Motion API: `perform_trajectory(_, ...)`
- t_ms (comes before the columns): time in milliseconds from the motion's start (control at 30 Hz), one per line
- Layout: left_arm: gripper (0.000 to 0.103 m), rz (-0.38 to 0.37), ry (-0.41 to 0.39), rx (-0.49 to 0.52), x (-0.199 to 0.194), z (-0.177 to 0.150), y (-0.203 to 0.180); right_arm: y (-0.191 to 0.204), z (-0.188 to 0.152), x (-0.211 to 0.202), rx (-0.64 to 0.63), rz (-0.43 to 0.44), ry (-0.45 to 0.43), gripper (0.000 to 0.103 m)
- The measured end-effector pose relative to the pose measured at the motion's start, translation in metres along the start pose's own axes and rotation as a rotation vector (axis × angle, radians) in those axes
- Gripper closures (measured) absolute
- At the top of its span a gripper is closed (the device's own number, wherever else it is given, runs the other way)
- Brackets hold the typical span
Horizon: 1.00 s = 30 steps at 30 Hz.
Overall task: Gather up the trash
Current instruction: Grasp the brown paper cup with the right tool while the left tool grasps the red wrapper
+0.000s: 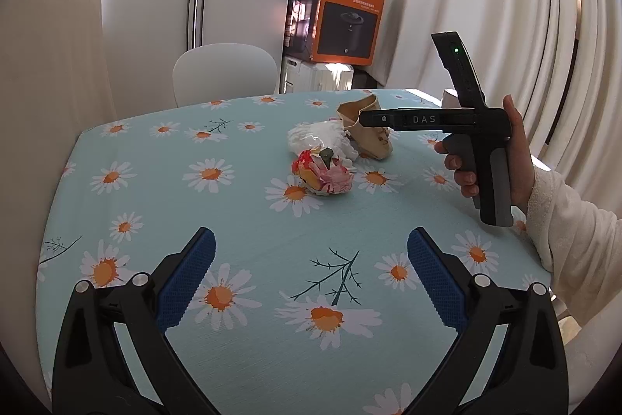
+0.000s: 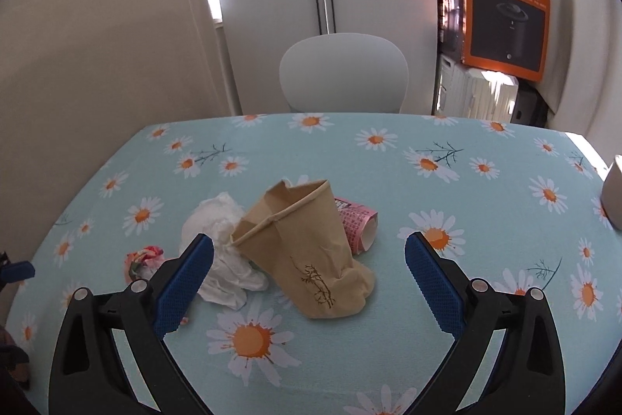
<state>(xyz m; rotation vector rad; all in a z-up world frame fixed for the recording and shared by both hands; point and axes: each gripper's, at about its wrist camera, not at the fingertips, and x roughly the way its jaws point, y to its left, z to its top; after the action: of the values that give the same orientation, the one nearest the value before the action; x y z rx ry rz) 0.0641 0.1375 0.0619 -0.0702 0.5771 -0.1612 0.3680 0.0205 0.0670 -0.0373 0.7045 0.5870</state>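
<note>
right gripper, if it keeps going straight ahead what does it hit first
Most likely the crushed brown paper cup, lying centred between the open jaws of the right gripper; the white tissue sits just left, though depth is uncertain.

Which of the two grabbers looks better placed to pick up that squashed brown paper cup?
Probably the right gripper: open, with the brown paper cup lying between its fingers. The left gripper, also open, hangs farther back.
</note>
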Motion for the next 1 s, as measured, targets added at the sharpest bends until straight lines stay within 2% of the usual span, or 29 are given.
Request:
perform_trajectory(67,0.006,0.006,0.004,-0.003,0.001,0.0,0.0,-0.003,-0.002,0.011,0.009,0.012,0.012,0.009)
perform_trajectory(100,0.006,0.009,0.007,-0.003,0.002,0.001,0.0,-0.004,-0.003,0.015,0.017,0.021,0.021,0.013)
perform_trajectory(133,0.006,0.014,0.008,-0.003,0.002,0.001,-0.001,-0.006,-0.003,0.015,0.03,0.05,0.02,0.023)
perform_trajectory(167,0.006,0.019,0.009,-0.003,0.002,0.001,-0.001,-0.008,-0.003,0.015,0.04,0.077,0.013,0.046)
perform_trajectory(200,0.006,0.02,0.007,-0.002,0.002,0.001,-0.001,-0.01,-0.004,0.015,0.046,0.075,0.016,0.057)
perform_trajectory(267,0.006,0.027,0.002,-0.005,0.001,0.001,-0.001,-0.013,-0.005,0.014,0.059,0.101,0.01,0.069)
perform_trajectory(500,0.006,0.06,0.027,-0.039,0.008,0.003,0.006,-0.008,-0.008,-0.016,0.018,0.099,-0.121,0.07)
perform_trajectory(667,0.006,0.082,0.065,-0.038,0.02,0.01,0.006,0.004,-0.009,-0.027,-0.05,0.106,-0.163,0.07)
perform_trajectory(1000,0.006,0.043,0.161,-0.002,0.058,0.032,-0.008,0.024,-0.018,-0.053,-0.145,0.098,-0.287,0.07)
